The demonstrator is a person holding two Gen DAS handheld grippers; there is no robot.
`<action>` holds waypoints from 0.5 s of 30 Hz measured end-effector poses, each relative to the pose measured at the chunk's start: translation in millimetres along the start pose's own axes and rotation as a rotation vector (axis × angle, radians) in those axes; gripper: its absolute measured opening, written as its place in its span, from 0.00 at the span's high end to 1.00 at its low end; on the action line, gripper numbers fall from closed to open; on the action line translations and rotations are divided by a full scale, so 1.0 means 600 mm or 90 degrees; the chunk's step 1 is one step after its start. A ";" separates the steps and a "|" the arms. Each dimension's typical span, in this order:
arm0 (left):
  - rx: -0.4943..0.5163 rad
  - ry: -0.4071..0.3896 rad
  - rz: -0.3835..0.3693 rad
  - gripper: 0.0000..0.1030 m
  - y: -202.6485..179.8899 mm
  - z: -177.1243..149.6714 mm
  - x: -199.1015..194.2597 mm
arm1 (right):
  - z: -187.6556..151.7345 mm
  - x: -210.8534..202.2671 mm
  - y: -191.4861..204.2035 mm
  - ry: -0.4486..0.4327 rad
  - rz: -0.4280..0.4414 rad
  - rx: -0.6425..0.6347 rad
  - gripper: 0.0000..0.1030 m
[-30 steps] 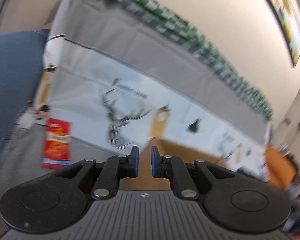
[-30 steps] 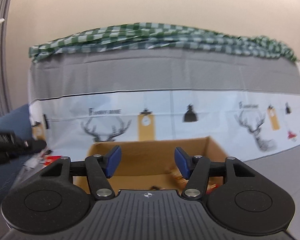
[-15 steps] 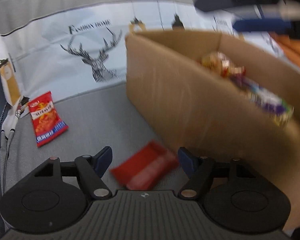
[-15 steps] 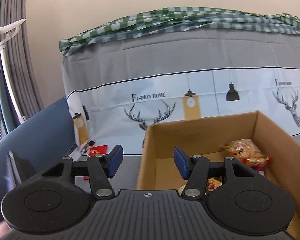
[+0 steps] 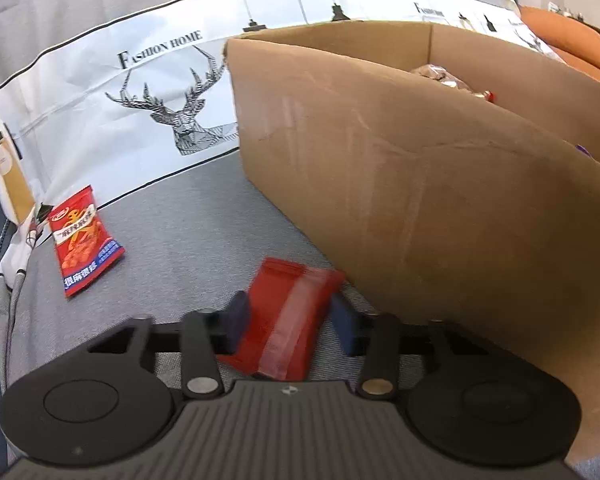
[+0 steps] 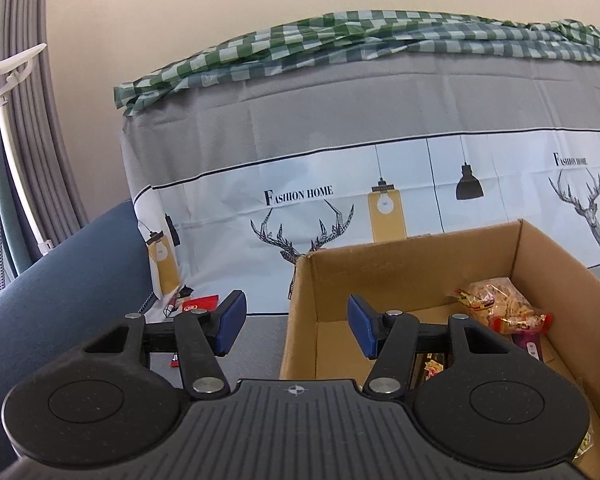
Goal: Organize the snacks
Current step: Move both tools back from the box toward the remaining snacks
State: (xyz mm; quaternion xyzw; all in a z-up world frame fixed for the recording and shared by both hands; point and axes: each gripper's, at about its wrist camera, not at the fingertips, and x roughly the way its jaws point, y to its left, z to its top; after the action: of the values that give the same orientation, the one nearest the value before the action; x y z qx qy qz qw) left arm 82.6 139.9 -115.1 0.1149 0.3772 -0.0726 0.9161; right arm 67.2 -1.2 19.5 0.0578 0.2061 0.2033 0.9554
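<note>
Our left gripper [image 5: 290, 322] sits low in the lower centre of its frame with its jaws spread wide, one blue pad on either side of a red snack packet [image 5: 288, 316] that lies flat on the grey cloth; we cannot tell whether the pads touch it, and this part of the frame is blurred. Just right of that packet stands the cardboard box [image 5: 420, 184], filling the right half of the view, with wrapped snacks showing over its rim at upper right. At the left of the frame a second red packet with a blue bottom edge [image 5: 82, 240] lies well apart from the gripper, near the deer-print cloth [image 5: 172, 92].

Our right gripper [image 6: 296, 326] is also spread wide and holds nothing, in the lower centre of its view above the box's near left corner. Inside the box [image 6: 380, 276], at right, we see a clear bag of snacks [image 6: 496, 304]. A green checked cloth [image 6: 340, 44] lies across the top of the frame.
</note>
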 end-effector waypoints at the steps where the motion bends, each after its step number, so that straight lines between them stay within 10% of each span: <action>1: 0.001 0.000 -0.002 0.73 0.000 0.002 -0.003 | 0.000 -0.001 0.003 -0.001 0.001 -0.001 0.43; 6: -0.074 0.027 -0.004 0.91 0.043 0.008 -0.014 | -0.001 -0.006 0.022 -0.012 0.005 -0.019 0.43; 15: -0.369 0.131 -0.101 0.91 0.185 -0.032 -0.039 | -0.019 -0.030 0.096 -0.046 0.049 -0.097 0.43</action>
State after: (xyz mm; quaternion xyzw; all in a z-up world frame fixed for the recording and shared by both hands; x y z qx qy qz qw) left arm 77.8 252.9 -94.4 -0.1737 0.4809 -0.0210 0.8591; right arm 26.2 44.1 26.9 0.0004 0.1528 0.2528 0.9554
